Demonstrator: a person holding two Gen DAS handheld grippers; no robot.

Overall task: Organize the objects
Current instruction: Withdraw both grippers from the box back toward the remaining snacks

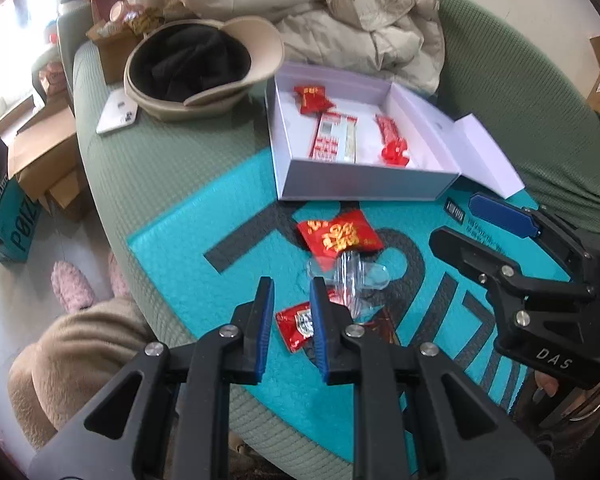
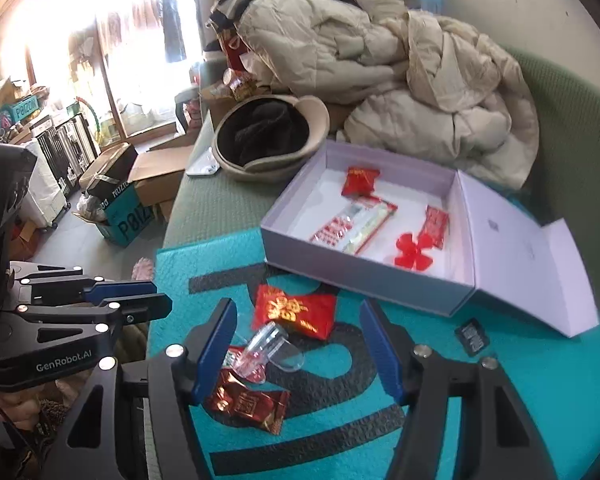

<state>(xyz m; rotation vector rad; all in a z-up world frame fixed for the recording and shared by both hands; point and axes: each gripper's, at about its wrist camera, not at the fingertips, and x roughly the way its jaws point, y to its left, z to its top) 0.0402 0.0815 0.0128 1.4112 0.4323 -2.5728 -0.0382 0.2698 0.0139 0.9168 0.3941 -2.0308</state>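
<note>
Crinkly foil, light and slippery: the red candy packet (image 2: 294,311) lies on the teal mat (image 2: 500,420) before the white box (image 2: 364,280). I'd pinch its middle. My right gripper (image 2: 300,344) is released; left gripper (image 1: 290,320) nearly clenched, empty.

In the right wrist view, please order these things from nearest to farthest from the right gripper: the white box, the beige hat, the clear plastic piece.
From the right gripper:
1. Clear plastic piece, between the open jaws, on the teal mat.
2. White box, beyond it, to the right.
3. Beige hat, farthest, behind the box, to the left.
</note>
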